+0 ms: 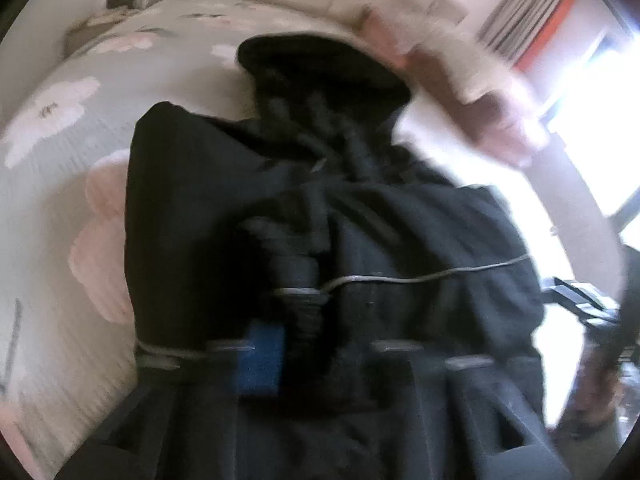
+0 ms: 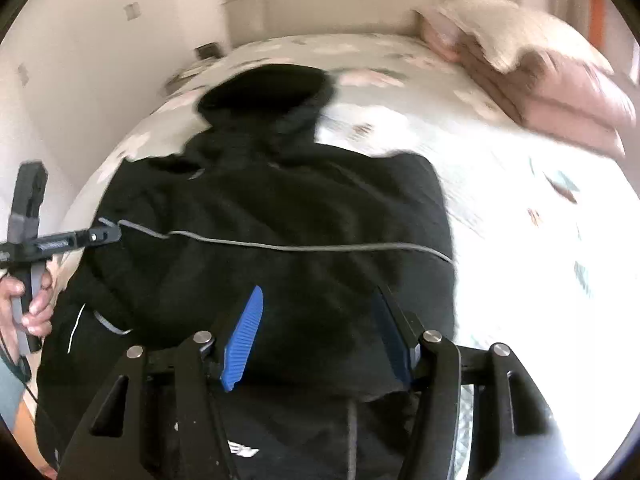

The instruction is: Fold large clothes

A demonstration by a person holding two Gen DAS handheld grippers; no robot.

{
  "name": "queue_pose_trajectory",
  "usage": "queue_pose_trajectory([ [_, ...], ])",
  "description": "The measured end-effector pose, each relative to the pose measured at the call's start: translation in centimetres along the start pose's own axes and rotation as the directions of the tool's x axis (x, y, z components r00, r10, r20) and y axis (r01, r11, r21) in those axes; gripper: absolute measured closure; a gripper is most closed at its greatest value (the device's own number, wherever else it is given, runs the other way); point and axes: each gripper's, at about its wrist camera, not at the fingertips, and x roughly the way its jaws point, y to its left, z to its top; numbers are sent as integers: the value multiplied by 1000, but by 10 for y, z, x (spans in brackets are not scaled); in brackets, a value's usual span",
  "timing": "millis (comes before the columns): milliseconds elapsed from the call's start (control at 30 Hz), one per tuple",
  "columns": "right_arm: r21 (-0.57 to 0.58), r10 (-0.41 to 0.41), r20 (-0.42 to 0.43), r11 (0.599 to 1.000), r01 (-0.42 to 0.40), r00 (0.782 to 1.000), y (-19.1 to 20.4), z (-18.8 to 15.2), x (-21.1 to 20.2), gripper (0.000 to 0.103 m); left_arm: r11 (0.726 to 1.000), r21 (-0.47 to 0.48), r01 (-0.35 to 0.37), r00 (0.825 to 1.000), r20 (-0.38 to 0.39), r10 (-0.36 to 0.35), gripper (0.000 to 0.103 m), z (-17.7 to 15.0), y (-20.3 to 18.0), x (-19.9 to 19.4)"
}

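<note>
While spread wide over dark cloth, right tool (image 2: pixel 320 332) grips nothing: blue pads (image 2: pixel 244 336) well apart at lower centre of the right view, hoodie (image 2: pixel 280 216) lying between and beneath them. Left tool (image 2: pixel 106 234) seen at left edge of that same view, tip touching the hoodie's left side; held by a hand (image 2: pixel 28 300) at lower left. Cannot tell from there whether it pinches cloth.

Blurred throughout in the left view. Left tool (image 1: pixel 316 344) at lower centre, one blue pad (image 1: pixel 260 360) showing, black cloth bunched up against it and over the other finger; clenched or not, cannot tell. Hoodie (image 1: pixel 360 220) filling the middle of the frame, hood toward upper centre.

Spread flat on a bed (image 2: pixel 520 200) with floral cover, hood (image 2: pixel 268 96) pointing to the headboard (image 2: pixel 340 0) at top. Grey cord (image 2: pixel 300 247) running across the hoodie's middle. Pink pillows (image 2: pixel 560 84) stacked at upper right. Window (image 1: pixel 592 92) glaring at right of the left view.
</note>
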Motion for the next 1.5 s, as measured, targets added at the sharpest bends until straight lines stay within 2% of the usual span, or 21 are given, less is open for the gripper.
queue_pose_trajectory([
  [133, 12, -34, 35, 999, 33, 999, -8, 5, -3, 43, 999, -25, 26, 991, 134, -23, 83, 0, 2, -41],
  [200, 1, -21, 43, 1000, 21, 999, -4, 9, 1, 43, 997, -66, 43, 986, 163, -32, 83, -7, 18, -60],
  [233, 1, -3, 37, 1000, 3, 999, -3, 8, 4, 43, 995, -95, 44, 989, 146, -29, 83, -11, 29, -62],
  [267, 0, 13, 22, 1000, -13, 1000, 0, 6, 11, 43, 991, -124, 46, 995, 95, -35, 83, -15, 42, -56],
  [333, -12, -13, -35, 1000, 13, 999, 6, 1, 37, 43, 990, -134, 33, 999, -39, -38, 83, -26, 57, -30],
  [400, -23, -55, -66, 998, 54, 996, 8, -7, 61, 44, 995, -101, 12, 997, -73, -20, 82, -36, 58, -13],
  [500, -15, -88, -23, 996, 88, 996, 8, -15, 70, 44, 998, -66, -21, 999, -28, 19, 80, -37, 52, -5],
  [633, -59, -111, -59, 992, 108, 992, 11, -10, 69, 45, 994, -106, 23, 1000, 23, -21, 77, -42, 59, -20],
  [700, -82, -122, -58, 990, 117, 991, 14, -6, 51, 48, 992, -117, 41, 997, 68, -34, 72, -48, 60, -44],
  [767, -98, -91, -7, 991, 90, 996, 22, -10, 18, 48, 994, -107, 10, 992, 125, 4, 57, -52, 54, -69],
  [833, -86, -49, 19, 995, 51, 999, 28, -14, -8, 48, 998, -60, -21, 980, 197, 33, 49, -55, 44, -98],
  [900, -80, -52, 14, 995, 53, 999, 33, -13, -19, 48, 1000, -28, -12, 976, 216, 17, 49, -51, 32, -113],
  [1000, -88, -93, 21, 992, 95, 995, 38, -4, -22, 48, 1000, 1, 16, 979, 205, -16, 49, -42, 14, -114],
  [1067, -65, -92, 8, 994, 93, 996, 35, 3, -12, 48, 999, 22, 26, 984, 178, -29, 49, -36, 3, -102],
  [1167, -51, -107, -33, 993, 106, 994, 24, 5, 28, 48, 999, 32, -8, 994, 105, 5, 49, -32, -1, -53],
  [1233, -41, -103, -107, 994, 99, 989, 13, -7, 66, 47, 999, 28, -40, 998, 40, 39, 50, -34, 8, -13],
  [1267, -53, -86, -74, 995, 82, 994, 11, -14, 76, 44, 999, 33, -33, 999, 28, 32, 50, -37, 10, -2],
  [1300, -95, -87, -15, 992, 86, 996, 15, -19, 74, 42, 998, 60, -35, 998, 58, 31, 50, -39, 8, 1],
  [1367, -143, -104, 15, 984, 105, 994, 21, -25, 72, 42, 991, 113, -65, 997, 57, 59, 49, -41, 1, -2],
  [1433, -134, -94, 13, 986, 95, 995, 19, -26, 70, 42, 985, 148, -85, 996, 41, 80, 49, -41, -6, -8],
  [1500, -116, -78, -25, 990, 74, 997, 16, -21, 70, 42, 984, 155, -83, 996, 5, 84, 49, -34, -10, -13],
])
